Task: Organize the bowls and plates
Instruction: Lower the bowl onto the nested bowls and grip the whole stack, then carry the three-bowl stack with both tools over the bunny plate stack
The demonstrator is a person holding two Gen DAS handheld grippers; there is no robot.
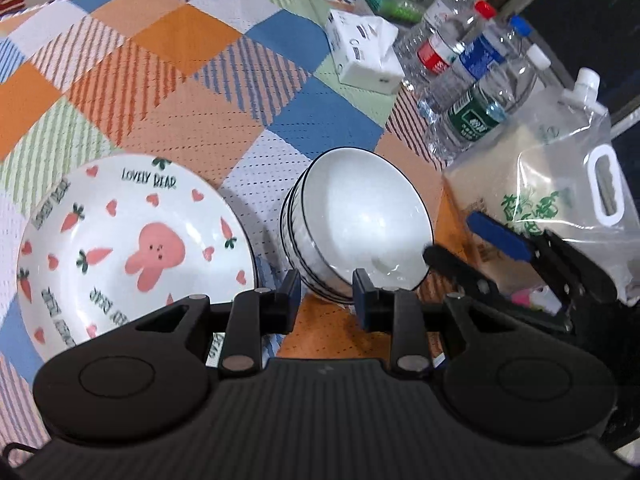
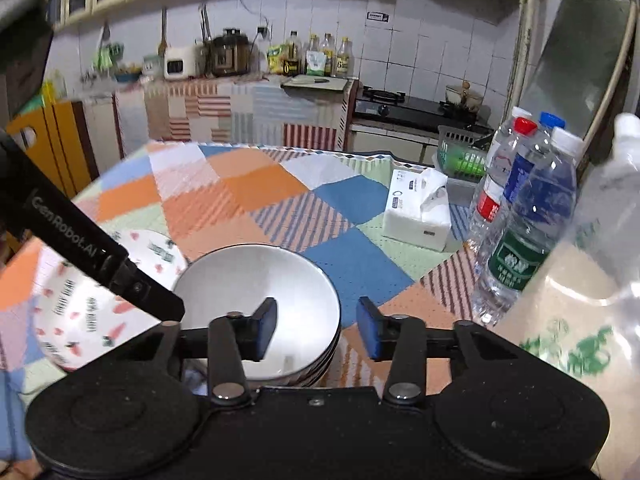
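A stack of white bowls with dark rims [image 1: 360, 224] [image 2: 260, 280] stands tilted on the checked tablecloth. To its left lies a white "Lovely Bear" plate [image 1: 132, 248] [image 2: 80, 312] with a pink rabbit and carrots. My left gripper [image 1: 326, 294] is open at the stack's near lower edge, with no pad pressing on it. My right gripper [image 2: 316, 324] is open astride the top bowl's right rim, one finger over the inside and one outside, not touching. It shows in the left wrist view as the right gripper [image 1: 460, 240]. A left gripper finger [image 2: 100, 256] crosses the plate.
A tissue box [image 1: 364, 52] [image 2: 420, 208] sits behind the bowls. Several water bottles [image 1: 472, 64] [image 2: 524, 216] and a clear bag with a handle [image 1: 540, 200] [image 2: 580, 320] crowd the right side. A green basket [image 2: 460, 156] stands at the table's far right corner.
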